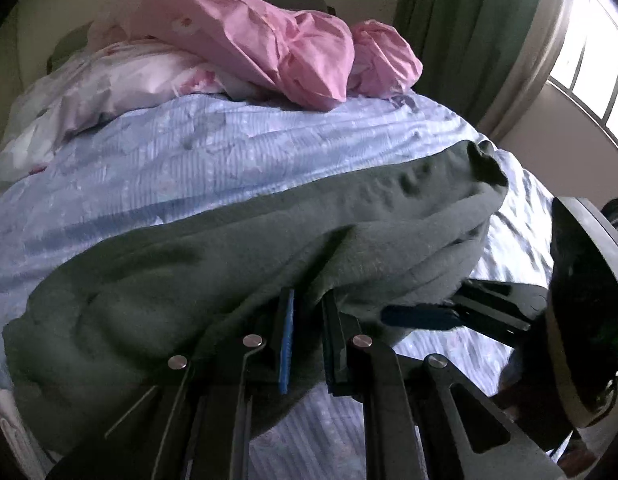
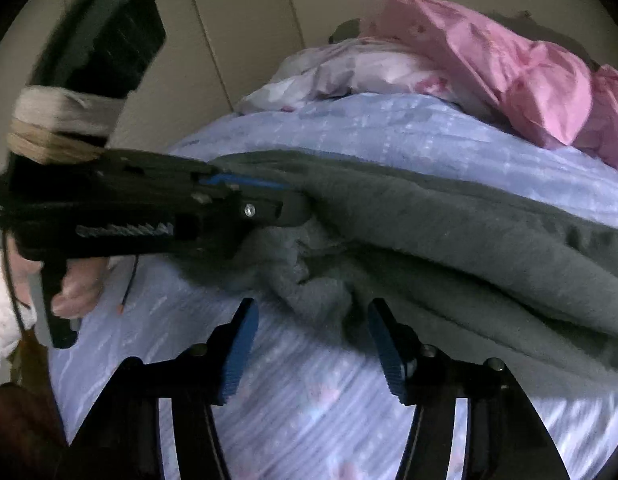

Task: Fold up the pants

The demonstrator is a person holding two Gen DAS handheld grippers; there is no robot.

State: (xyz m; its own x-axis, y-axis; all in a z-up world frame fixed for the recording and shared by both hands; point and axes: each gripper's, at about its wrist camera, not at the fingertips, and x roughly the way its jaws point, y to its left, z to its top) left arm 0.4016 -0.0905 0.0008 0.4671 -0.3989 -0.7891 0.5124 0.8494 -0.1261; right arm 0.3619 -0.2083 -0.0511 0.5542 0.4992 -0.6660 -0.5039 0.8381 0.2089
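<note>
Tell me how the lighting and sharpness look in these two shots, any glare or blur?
Left wrist view: the window is blown out white, the room dim, the grey pants dark but fairly sharp, edges bent by the fisheye. Right wrist view: no glare, dim, with motion smear on the blue bedsheet and the left gripper.

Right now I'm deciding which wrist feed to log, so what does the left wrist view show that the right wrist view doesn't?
Only the left wrist view shows the window and green curtain, plus the left gripper's own jaws clamped on the grey pants.

Only the right wrist view shows the right gripper open over the bedsheet, short of the pants' edge, and the hand holding the left gripper.

Both show the pants, the blue bedsheet and the pink bedding.
</note>
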